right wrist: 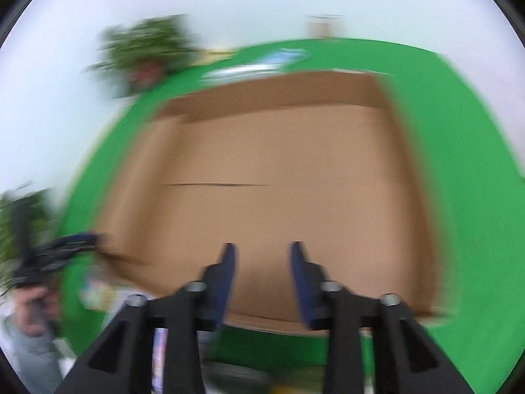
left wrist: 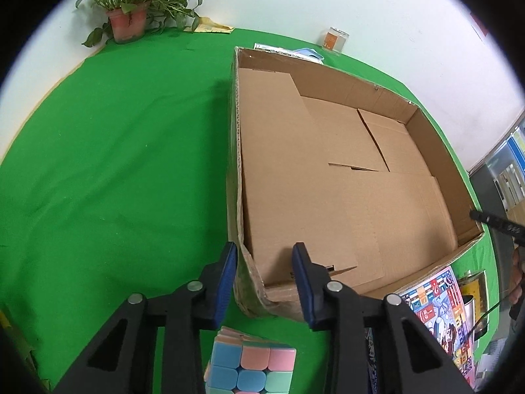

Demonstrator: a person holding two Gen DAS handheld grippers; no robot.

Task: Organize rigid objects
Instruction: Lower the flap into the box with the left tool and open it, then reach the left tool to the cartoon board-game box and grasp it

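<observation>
Pastel puzzle cube (left wrist: pixel 251 366), open cardboard box (left wrist: pixel 328 177)

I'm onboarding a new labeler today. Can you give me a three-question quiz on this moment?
1. True or false: the cardboard box already holds sorted items.
2. Which object lies just below the left claw? A) pastel puzzle cube B) glass jar C) potted plant
3. Fill in: both the left claw and the right claw are ____, holding nothing.

Key: 1 false, only bare cardboard shows inside. 2 A. 3 open.
</observation>
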